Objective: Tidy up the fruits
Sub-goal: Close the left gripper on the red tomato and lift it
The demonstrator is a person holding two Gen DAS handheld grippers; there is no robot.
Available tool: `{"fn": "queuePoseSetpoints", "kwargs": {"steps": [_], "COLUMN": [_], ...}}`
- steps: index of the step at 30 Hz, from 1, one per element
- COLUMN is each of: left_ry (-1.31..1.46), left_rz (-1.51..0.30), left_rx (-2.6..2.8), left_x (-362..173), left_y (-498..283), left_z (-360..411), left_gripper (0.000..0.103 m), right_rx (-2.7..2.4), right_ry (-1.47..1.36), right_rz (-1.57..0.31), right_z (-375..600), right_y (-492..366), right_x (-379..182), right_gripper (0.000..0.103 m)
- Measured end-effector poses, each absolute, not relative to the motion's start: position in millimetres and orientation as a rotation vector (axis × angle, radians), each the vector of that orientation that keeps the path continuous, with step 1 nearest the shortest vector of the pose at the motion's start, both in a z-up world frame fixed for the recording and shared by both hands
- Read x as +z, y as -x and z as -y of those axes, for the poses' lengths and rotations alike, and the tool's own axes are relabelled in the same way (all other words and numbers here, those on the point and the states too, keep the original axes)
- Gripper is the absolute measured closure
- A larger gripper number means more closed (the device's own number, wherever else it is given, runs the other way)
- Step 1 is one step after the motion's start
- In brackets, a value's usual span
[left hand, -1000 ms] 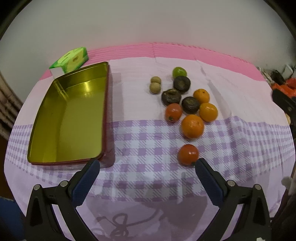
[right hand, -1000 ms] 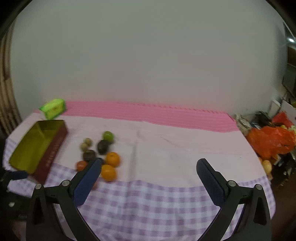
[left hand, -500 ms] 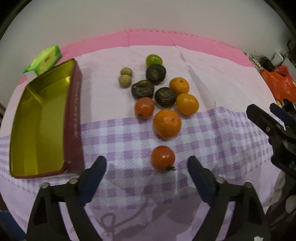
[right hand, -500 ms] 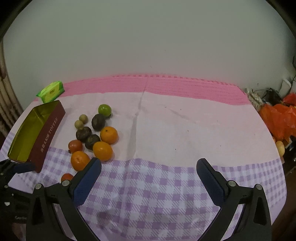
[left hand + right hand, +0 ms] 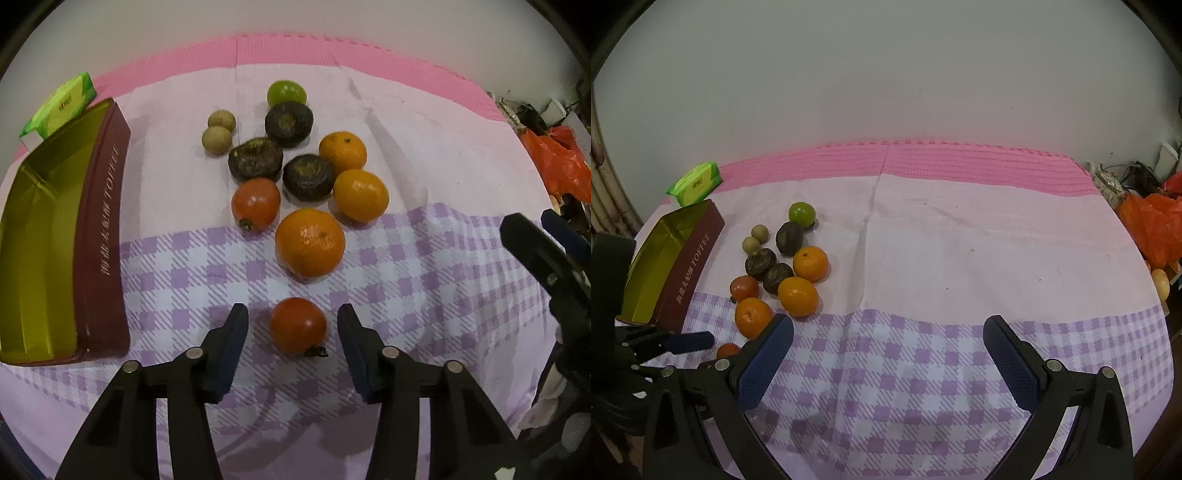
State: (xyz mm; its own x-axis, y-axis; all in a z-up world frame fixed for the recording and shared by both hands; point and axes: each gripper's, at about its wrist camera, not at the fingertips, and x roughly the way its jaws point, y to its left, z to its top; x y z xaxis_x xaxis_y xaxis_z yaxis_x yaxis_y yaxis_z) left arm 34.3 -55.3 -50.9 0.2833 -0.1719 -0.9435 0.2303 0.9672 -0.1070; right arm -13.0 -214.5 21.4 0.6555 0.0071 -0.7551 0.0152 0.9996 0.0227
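Now the left gripper (image 5: pixel 291 325) is closing around the nearest tomato (image 5: pixel 298 326), pads not yet touching; next, grip and lift toward the tin (image 5: pixel 40 236) at frame left; the right gripper (image 5: pixel 886 354) waits spread and empty

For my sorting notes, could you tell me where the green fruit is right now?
In the left wrist view the green fruit sits at the far end of the fruit cluster, just behind a dark fruit.

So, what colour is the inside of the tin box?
Shiny yellow-gold; the tin box shows best in the left wrist view.
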Motion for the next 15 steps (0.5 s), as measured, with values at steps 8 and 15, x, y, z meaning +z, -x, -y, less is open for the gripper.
{"fn": "queuePoseSetpoints", "kwargs": {"steps": [8,15], "left_ry": [-0.048,-0.028], "left_rz": [-1.269,-1.274], "left_rx": [-0.267,-0.272], "left_x": [-56.0,-54.6], "left_y": [-36.0,-35.1], "left_z": [54.4,48.4], "left_gripper": [0.075,0.075], "right_rx": [-0.005,0.004], "right_ry": [-0.047,-0.067], "right_rz": [-0.878,-0.908], "right_z": [216.3,216.6], "right_y": [10.6,9.0], "right_x": [16.1,9.5], "right_gripper": [0.001,0.001]}}
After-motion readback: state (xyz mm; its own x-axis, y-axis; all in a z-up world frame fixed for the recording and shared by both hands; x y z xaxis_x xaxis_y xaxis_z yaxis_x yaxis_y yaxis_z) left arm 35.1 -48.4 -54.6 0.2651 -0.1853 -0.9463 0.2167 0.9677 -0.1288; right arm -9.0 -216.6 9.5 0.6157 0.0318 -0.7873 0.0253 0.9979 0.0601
